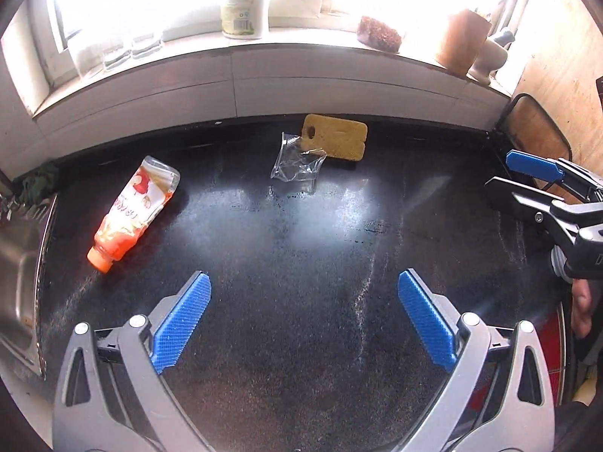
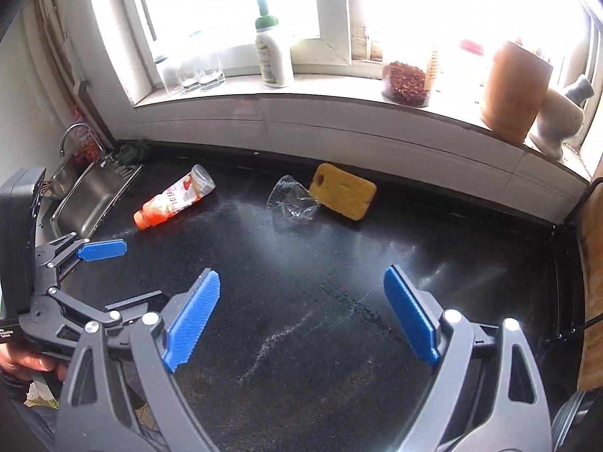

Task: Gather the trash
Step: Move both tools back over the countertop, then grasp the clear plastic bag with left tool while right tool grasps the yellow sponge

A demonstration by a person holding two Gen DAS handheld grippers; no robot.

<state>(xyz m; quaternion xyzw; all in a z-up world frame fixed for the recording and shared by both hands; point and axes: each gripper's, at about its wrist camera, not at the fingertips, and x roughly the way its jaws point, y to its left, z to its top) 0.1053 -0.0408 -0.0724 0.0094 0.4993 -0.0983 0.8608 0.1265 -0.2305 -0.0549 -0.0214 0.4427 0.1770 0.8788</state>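
My left gripper point(image 1: 304, 293) and right gripper point(image 2: 301, 290) hover wide apart, empty, above the dark surface point(image 1: 301, 301); ahead of my fingers lie a bottle point(image 1: 130, 213), crumpled cup point(image 1: 297, 165) and sponge point(image 1: 339, 141).

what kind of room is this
Most likely a home kitchen: a dark countertop runs beside a steel sink with a tap, and a yellow sponge lies under the window.

One orange bottle point(image 2: 174, 197), one crumpled plastic cup point(image 2: 292, 200), one sponge point(image 2: 343, 196), two claws.
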